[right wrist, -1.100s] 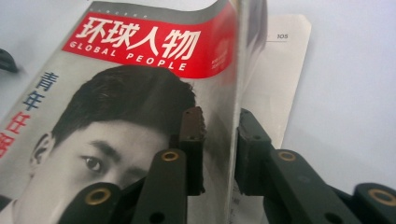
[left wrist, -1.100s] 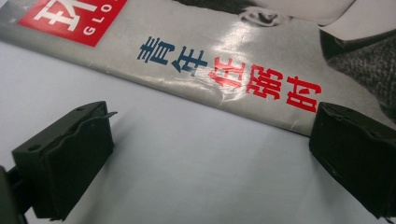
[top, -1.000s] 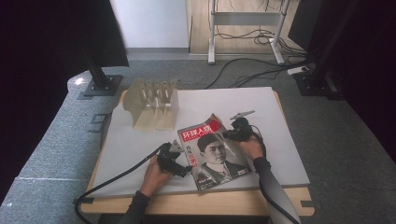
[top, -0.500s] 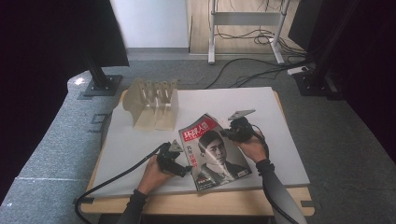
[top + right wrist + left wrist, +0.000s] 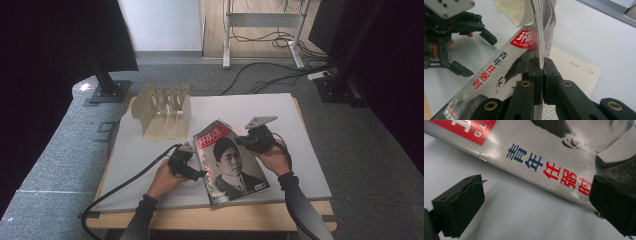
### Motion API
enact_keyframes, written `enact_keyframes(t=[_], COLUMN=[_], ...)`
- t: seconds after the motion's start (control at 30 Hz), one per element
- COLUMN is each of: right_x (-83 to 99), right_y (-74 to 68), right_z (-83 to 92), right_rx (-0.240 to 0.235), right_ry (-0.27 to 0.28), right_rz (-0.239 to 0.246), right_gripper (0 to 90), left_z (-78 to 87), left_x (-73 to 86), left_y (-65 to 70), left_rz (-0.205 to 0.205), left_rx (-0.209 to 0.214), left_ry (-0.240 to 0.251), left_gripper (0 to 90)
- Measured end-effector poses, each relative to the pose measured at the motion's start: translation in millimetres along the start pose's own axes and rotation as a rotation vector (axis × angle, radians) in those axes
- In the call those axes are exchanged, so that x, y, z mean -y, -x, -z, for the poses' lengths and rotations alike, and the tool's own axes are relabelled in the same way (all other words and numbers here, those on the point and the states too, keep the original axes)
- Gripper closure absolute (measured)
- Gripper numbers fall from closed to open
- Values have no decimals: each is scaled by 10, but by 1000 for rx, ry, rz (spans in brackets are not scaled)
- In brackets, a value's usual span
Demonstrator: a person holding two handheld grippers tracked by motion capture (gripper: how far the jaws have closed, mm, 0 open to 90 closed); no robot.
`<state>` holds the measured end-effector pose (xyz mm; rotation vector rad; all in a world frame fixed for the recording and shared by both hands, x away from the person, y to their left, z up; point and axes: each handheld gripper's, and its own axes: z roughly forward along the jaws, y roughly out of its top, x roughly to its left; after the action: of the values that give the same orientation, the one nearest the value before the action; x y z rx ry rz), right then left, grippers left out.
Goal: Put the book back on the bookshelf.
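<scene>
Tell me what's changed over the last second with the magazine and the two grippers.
Very little. The right gripper stays clamped on the cover edge of the magazine, which looks lifted slightly higher at that side. The left gripper stays open at the magazine's spine, jaws apart, gripping nothing. The wooden rack and the table are as they were.

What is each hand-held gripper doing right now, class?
Left hand-held gripper: open, beside the magazine's spine.
Right hand-held gripper: shut on the magazine's lifted cover.
</scene>
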<state>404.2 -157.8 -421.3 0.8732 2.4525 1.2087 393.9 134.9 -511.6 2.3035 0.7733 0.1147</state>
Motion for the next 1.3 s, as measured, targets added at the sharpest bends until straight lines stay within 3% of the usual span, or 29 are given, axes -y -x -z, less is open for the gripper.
enact_keyframes(t=[0.1,0.3,0.47,0.67,0.77,1.07,1.3], right_x=[-14,-29,-58,-84,-95,-147,-153], right_y=[-2,0,-13,-38,-43,-57,-34], right_z=[28,61,75,79,96,148,185], right_rx=[-1,-5,-8,-14,-16,-30,-19], right_ry=[8,14,19,24,31,53,62], right_rz=[7,9,16,29,30,37,31], right_gripper=[860,860,860,860,860,861,861], left_z=[-26,-96,-138,-167,-172,-188,-31], left_x=[-30,-35,-57,-96,-108,-155,-212], left_y=[-11,-87,-118,-121,-142,-164,-134], left_rz=[-7,24,35,44,69,91,72], left_rx=[16,65,134,145,129,170,123], left_ry=[-12,-17,8,4,12,30,87], left_gripper=[0,0,2,0,1,25,154])
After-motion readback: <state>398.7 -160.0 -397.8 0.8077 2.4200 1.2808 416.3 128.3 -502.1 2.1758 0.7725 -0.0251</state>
